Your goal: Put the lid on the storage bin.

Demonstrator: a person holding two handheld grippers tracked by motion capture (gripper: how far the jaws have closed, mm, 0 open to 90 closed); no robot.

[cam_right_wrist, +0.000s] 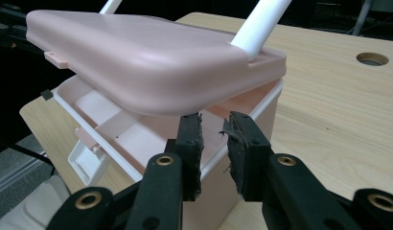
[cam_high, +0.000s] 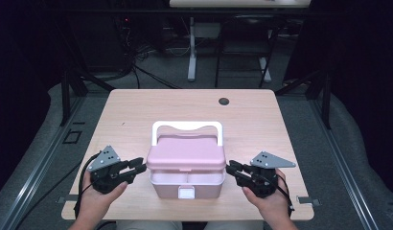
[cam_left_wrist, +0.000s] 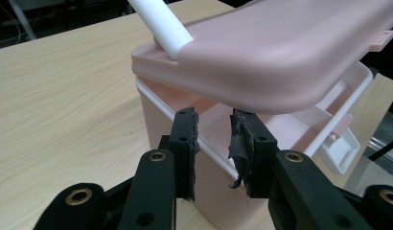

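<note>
A pink storage box (cam_high: 187,184) with a white carry handle (cam_high: 187,126) stands near the table's front edge. Its pink lid (cam_high: 186,153) is tilted up at the front, and the divided inside shows beneath it. My left gripper (cam_high: 139,165) is at the box's left side and my right gripper (cam_high: 231,167) at its right. In the left gripper view the open gripper (cam_left_wrist: 214,117) has its tips just under the lid (cam_left_wrist: 281,52) edge, above the box rim (cam_left_wrist: 161,120). The right gripper (cam_right_wrist: 214,120) stands likewise under the lid (cam_right_wrist: 137,52). Nothing is pinched between either pair of jaws.
A white latch (cam_high: 186,192) hangs open on the box's front wall. The wooden table (cam_high: 137,120) has a round cable hole (cam_high: 224,101) at the back. Beyond it stand desk legs and cables on a dark floor.
</note>
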